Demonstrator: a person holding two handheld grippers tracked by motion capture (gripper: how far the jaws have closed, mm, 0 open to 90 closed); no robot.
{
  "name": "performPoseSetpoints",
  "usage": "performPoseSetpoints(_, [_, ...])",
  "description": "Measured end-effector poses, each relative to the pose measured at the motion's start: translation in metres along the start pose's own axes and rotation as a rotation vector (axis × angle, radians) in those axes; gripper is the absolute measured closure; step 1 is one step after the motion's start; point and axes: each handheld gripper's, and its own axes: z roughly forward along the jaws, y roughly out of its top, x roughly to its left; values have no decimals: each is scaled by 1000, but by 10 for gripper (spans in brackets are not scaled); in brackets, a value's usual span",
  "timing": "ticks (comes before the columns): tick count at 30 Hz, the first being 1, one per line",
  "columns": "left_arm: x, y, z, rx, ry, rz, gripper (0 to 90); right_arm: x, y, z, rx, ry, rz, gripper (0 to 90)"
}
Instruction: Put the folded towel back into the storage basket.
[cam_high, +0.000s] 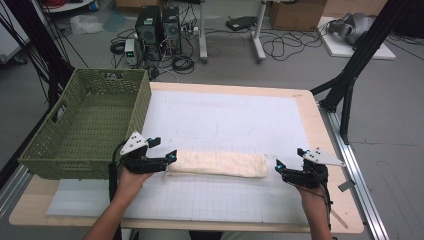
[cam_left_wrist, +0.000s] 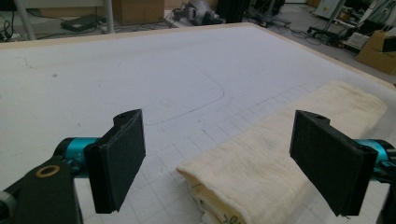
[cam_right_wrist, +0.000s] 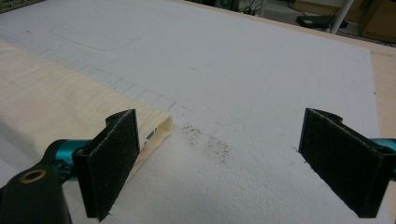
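A cream folded towel (cam_high: 216, 164) lies as a long strip across the white gridded mat (cam_high: 225, 125), near the table's front. My left gripper (cam_high: 166, 148) stands open at the towel's left end, and the left gripper view has that end (cam_left_wrist: 261, 172) lying between the two black jaws, untouched. My right gripper (cam_high: 288, 158) is open just off the towel's right end. In the right gripper view the towel's corner (cam_right_wrist: 70, 112) sits beside the left jaw, with bare mat (cam_right_wrist: 261, 84) between the jaws.
A green woven basket (cam_high: 87, 122) stands at the table's left, close behind my left gripper. The wooden table edge (cam_high: 320, 130) runs along the right. Computers, cables and boxes sit on the floor beyond the table.
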Motion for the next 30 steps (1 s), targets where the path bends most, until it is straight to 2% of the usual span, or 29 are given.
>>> performPoseSetpoints(2, [-2, 0, 0, 7, 1, 3, 193, 1, 0, 1, 1, 6, -8, 117])
performPoseSetpoints(5, [-5, 0, 0, 29, 30, 13, 199, 3, -1, 1, 6, 13, -8, 117])
performPoseSetpoints(6, [-5, -1, 1, 59, 53, 5, 210, 3, -1, 0, 7, 13, -12, 117])
performPoseSetpoints(10, [-2, -7, 5, 145, 81, -14, 297, 3, -2, -1, 9, 14, -9, 117])
performPoseSetpoints(15, [-3, -11, 11, 221, 79, -35, 329, 4, -3, 4, 23, 23, -11, 117])
performPoseSetpoints(19, [-6, -15, 17, 262, 53, -52, 343, 5, -3, 6, 34, 34, -16, 117])
performPoseSetpoints(23, [-8, -19, 21, 311, 56, -34, 350, 6, -4, 7, 40, 39, -20, 117])
performPoseSetpoints(30, [-11, -22, 24, 386, 16, 21, 397, 8, -3, 9, 41, 50, -24, 118])
